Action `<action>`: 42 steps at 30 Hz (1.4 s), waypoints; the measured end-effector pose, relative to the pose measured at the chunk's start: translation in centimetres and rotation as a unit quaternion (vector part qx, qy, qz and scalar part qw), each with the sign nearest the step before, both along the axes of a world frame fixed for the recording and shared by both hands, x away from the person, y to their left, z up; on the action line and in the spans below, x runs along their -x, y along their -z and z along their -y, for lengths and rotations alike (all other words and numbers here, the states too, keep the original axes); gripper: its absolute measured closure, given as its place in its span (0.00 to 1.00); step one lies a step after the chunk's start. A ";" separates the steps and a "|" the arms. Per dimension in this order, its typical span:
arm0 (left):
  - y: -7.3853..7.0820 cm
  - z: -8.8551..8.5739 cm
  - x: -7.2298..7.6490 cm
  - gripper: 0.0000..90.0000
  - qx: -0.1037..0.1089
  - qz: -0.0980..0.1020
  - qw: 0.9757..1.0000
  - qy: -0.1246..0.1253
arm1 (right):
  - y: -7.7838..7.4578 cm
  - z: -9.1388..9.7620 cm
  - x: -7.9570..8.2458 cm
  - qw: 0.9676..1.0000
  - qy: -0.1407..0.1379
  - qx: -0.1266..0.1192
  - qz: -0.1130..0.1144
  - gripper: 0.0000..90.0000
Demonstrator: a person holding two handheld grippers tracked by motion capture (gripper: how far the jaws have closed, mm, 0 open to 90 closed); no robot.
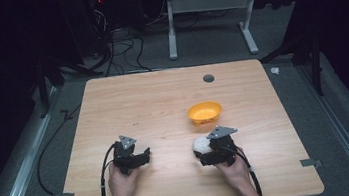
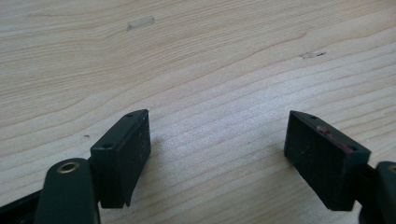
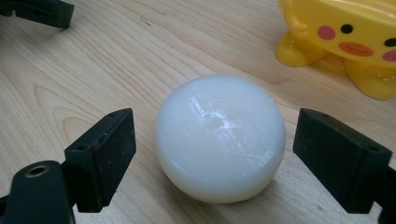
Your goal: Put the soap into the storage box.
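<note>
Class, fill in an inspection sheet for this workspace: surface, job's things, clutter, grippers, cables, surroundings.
Surface: wooden table, grommet hole near far edge.
Job's things: white puck resting between the open right gripper jaws, untouched; yellow bowl just beyond it.
Clutter: nothing seen.
Grippers: left gripper open over bare wood; both hand-held.
Cables: one trails from each gripper toward the near edge; more lie on the floor behind.
Surroundings: grey carpet, white frame legs, dark room.
</note>
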State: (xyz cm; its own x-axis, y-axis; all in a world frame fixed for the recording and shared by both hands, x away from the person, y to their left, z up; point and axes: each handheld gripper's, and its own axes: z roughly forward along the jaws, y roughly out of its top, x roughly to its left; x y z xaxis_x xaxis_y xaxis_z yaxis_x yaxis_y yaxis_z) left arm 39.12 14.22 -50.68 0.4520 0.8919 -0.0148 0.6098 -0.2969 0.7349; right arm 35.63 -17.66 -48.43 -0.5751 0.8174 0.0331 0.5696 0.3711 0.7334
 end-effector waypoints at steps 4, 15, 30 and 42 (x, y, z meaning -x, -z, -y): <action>0.0 0.0 0.0 0.26 0.000 0.000 1.000 0.000 | 0.3 -0.2 -0.3 1.000 0.003 0.004 -0.008 0.16; 0.0 0.0 0.0 0.26 0.000 0.000 1.000 0.000 | 0.8 -0.8 -0.8 1.000 0.003 0.018 -0.024 0.19; 0.0 0.0 0.0 0.26 0.000 0.000 1.000 0.000 | 1.1 -0.9 -1.1 0.999 0.011 0.026 -0.022 0.27; 0.0 0.0 0.0 0.26 0.000 0.000 1.000 0.000 | 1.1 -1.0 -1.0 0.999 0.010 0.028 -0.018 0.27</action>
